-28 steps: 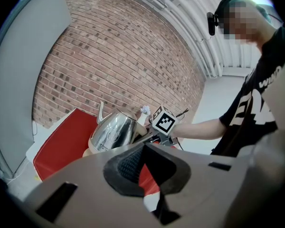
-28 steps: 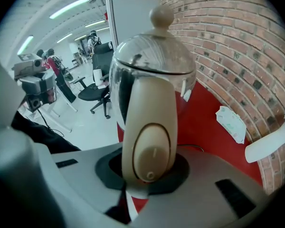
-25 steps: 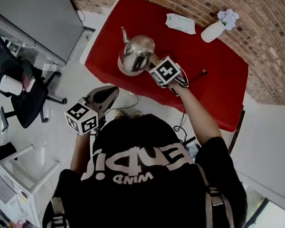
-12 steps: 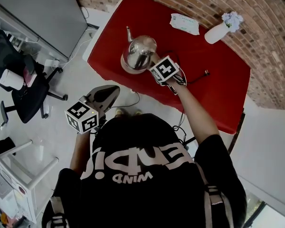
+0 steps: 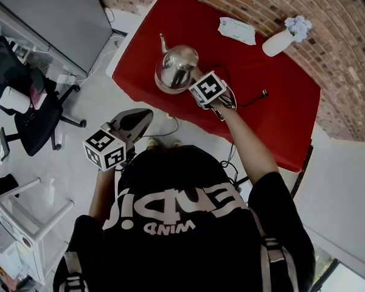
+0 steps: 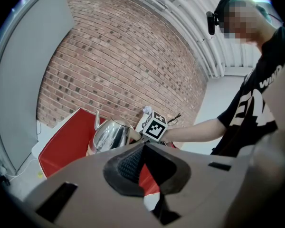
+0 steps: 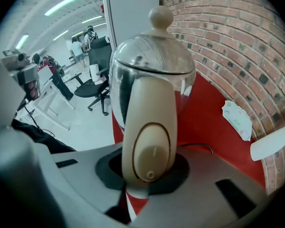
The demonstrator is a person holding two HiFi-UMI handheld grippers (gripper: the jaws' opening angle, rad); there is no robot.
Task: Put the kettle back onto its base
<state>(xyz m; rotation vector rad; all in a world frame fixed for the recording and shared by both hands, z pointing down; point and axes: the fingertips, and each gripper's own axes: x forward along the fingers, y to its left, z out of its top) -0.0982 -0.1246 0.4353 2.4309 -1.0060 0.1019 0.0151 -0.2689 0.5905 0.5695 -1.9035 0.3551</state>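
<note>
Your left gripper [image 6: 141, 151] hangs over the floor beside the red table [image 5: 280, 120], jaws together and empty. The steel kettle [image 5: 177, 66] stands upright near the table's left edge. Your right gripper [image 7: 147, 175] is clamped on its cream handle [image 7: 149, 122].

- Steel kettle [image 5: 176, 69] over the red surface [image 5: 274, 111], near its left edge.
- Right claw [image 5: 193, 79] at the kettle's handle.
- Left claw [image 5: 145, 115] hangs apart, above the floor [image 5: 79, 111].

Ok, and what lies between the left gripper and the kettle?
No object stands there. In the head view, only the bare near edge of the red table separates the left gripper from the kettle.
</note>
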